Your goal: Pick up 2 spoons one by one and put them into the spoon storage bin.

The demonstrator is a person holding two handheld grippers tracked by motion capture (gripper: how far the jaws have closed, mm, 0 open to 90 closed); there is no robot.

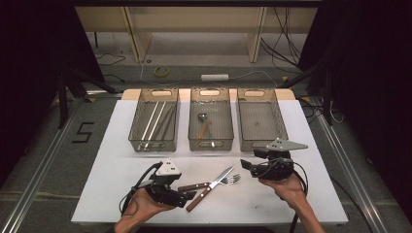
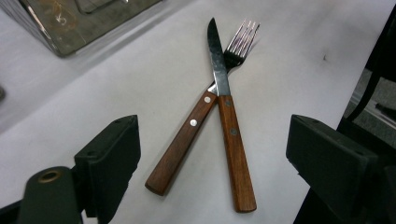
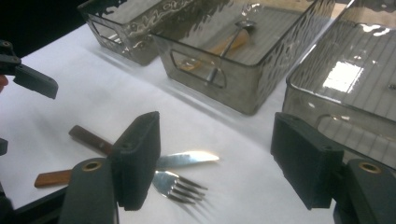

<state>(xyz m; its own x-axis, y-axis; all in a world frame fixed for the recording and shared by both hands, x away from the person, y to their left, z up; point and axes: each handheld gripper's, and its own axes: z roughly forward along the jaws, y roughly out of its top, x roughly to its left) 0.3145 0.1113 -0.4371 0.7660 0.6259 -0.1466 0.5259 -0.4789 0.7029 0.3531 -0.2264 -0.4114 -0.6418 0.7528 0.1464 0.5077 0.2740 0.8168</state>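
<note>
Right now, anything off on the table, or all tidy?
One thing: the knife and fork lie crossed in an X on the bare table, knife on top, in front of the three bins rather than in one. Both the left gripper and right gripper are open. Nothing spilled or visibly damaged.

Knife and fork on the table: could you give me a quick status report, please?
Left gripper open, lined up on the handles. Right gripper open, holding nothing. Knife crossed over fork on the table, untouched. Nothing in the way.
</note>
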